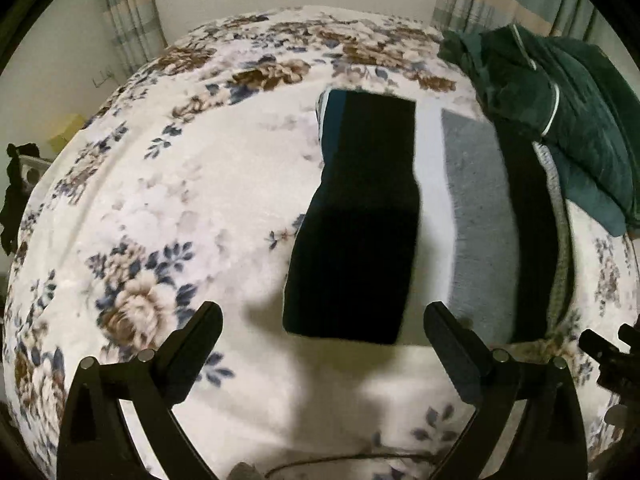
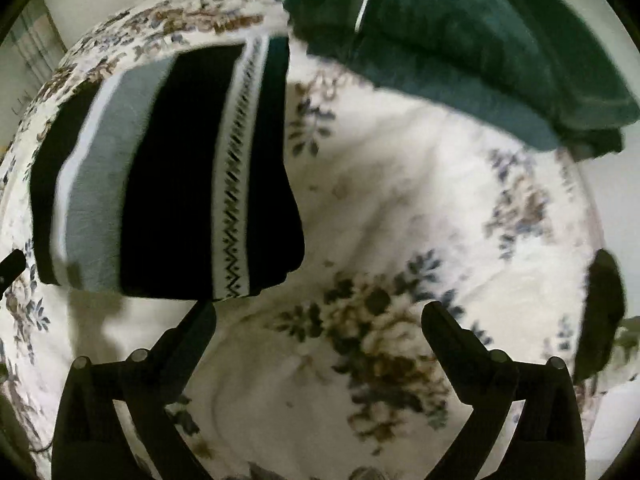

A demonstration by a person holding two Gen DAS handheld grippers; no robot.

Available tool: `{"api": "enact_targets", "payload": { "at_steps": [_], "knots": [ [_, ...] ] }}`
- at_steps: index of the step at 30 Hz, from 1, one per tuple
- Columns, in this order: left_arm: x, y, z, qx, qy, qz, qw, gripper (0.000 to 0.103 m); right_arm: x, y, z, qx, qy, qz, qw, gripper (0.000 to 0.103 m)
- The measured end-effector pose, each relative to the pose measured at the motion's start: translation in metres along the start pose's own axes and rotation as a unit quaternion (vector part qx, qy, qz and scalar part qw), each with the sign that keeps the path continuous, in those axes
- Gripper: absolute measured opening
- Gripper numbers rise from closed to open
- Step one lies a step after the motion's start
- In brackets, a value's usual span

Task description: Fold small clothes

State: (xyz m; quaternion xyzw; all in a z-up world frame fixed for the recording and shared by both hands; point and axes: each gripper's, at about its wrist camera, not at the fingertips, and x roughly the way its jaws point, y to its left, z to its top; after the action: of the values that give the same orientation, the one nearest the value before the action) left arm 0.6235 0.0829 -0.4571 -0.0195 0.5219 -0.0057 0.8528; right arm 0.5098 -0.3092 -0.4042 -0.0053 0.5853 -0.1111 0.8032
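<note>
A folded black piece [image 1: 356, 216] lies flat on the floral blanket [image 1: 168, 208], just ahead of my left gripper [image 1: 324, 320], which is open and empty above the blanket. To its right lies a striped white, grey and black folded garment [image 1: 480, 232]. In the right wrist view the same striped garment [image 2: 172, 176], with a white zigzag band, lies ahead and left of my right gripper [image 2: 320, 312], which is open and empty. Its left finger [image 2: 196, 328] sits near the garment's near edge.
A dark green garment heap [image 1: 560, 112] lies at the blanket's far right and also shows in the right wrist view [image 2: 472, 40]. Curtains [image 1: 128, 12] and a wall stand behind the bed. A dark object [image 2: 604, 312] lies at the right edge.
</note>
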Motion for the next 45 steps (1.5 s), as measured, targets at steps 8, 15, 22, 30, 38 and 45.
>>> {"api": "enact_targets", "payload": {
  "at_steps": [8, 15, 22, 30, 38, 45],
  "knots": [
    [-0.078, -0.013, -0.008, 0.014, -0.026, 0.005, 0.9995, 0.103, -0.096, 0.020, -0.013, 0.001, -0.030, 0.001, 1.000, 0.103],
    [-0.180, -0.017, -0.021, 0.013, -0.060, 0.002, 0.9981, 0.103, -0.218, 0.018, -0.040, 0.009, -0.089, 0.003, 0.996, 0.103],
    [-0.307, -0.027, -0.048, 0.021, -0.106, -0.002, 0.9941, 0.103, -0.359, 0.003, -0.085, 0.006, -0.156, 0.006, 0.988, 0.103],
    [-0.431, -0.032, -0.084, 0.027, -0.158, -0.009, 0.9870, 0.103, -0.499, -0.018, -0.148, 0.010, -0.220, 0.004, 0.975, 0.103],
    [-0.504, -0.027, -0.113, 0.029, -0.185, -0.001, 0.9824, 0.103, -0.584, -0.033, -0.203, 0.005, -0.250, 0.019, 0.968, 0.103],
    [-0.544, -0.019, -0.131, 0.019, -0.180, 0.000, 0.9835, 0.103, -0.634, -0.041, -0.230, 0.004, -0.263, 0.029, 0.964, 0.103]
  ]
}}
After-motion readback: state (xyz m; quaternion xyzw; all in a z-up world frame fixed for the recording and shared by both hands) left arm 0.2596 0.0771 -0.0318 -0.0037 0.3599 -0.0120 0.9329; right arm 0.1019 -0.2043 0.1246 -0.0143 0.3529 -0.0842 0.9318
